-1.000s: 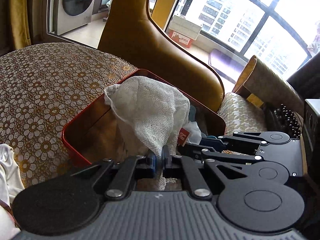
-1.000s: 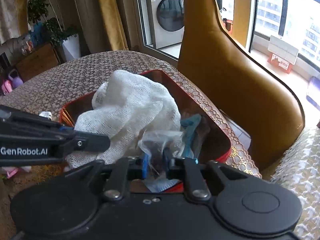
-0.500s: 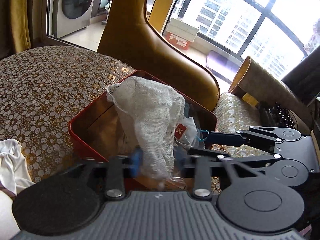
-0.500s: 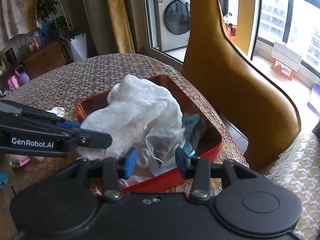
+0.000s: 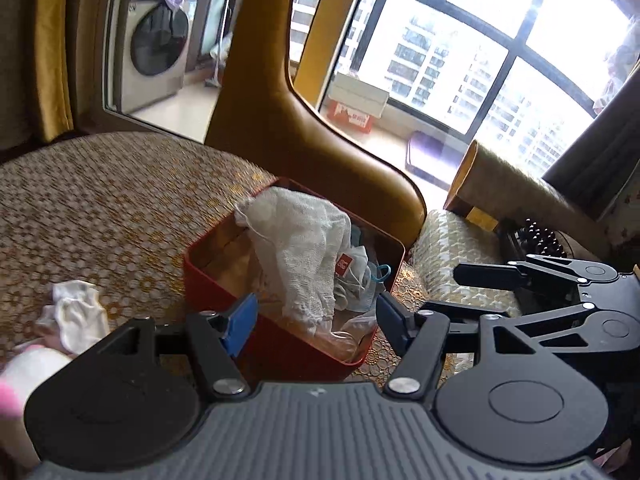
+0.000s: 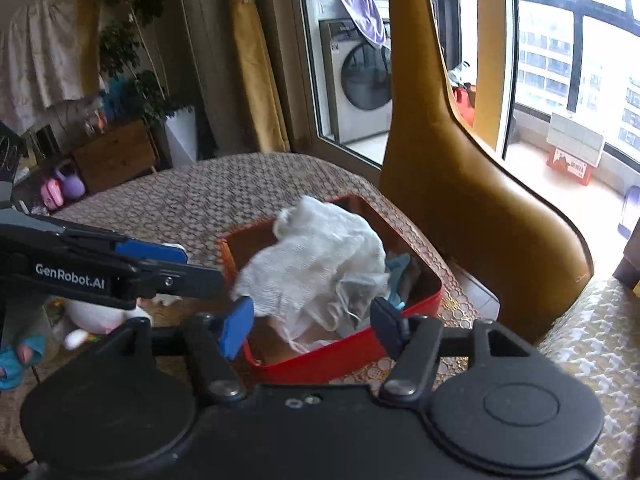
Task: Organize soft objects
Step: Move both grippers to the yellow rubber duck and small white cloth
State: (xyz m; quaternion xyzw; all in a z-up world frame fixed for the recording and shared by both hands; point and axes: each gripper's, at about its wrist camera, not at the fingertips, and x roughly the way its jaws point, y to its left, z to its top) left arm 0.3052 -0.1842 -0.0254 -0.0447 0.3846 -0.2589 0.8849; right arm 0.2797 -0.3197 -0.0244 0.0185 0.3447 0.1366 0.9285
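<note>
Item 1. Loose small things on the tabletop, far left: a small white sock lying flat and a pale pink-tipped bundle at the picture's edge, too blurred to name. Neither is in the tin. In the right view a white plush toy and something blue lie on the same side, half hidden by the left tool's arm.

Item 2. Left tongs: jaws have just been opening and now stand apart, nothing between the pads. They hang above the near wall of the tin, clear of the cloth.

Item 3. Red tin, open-topped, on the patterned tabletop close to the tan chair back. Its left half shows bare bottom.

Item 4. White gauze cloth, heaped in the tin's middle and right, one corner draped toward the near wall. It lies free, gripped by nothing.

Item 5. Clear plastic packet with a red tag, and a bit of blue fabric, tucked under and beside the cloth at the tin's right.

Item 6. Right tongs: jaws have likewise just been opening, now parted and empty, above the tin's near edge.

Step in hand, by my reckoning: a drop into the tin is finished and both tools are free. The next move calls for a swing left to the sock or toy, jaws kept wide, pads brought down on either side of the soft thing before closing.
</note>
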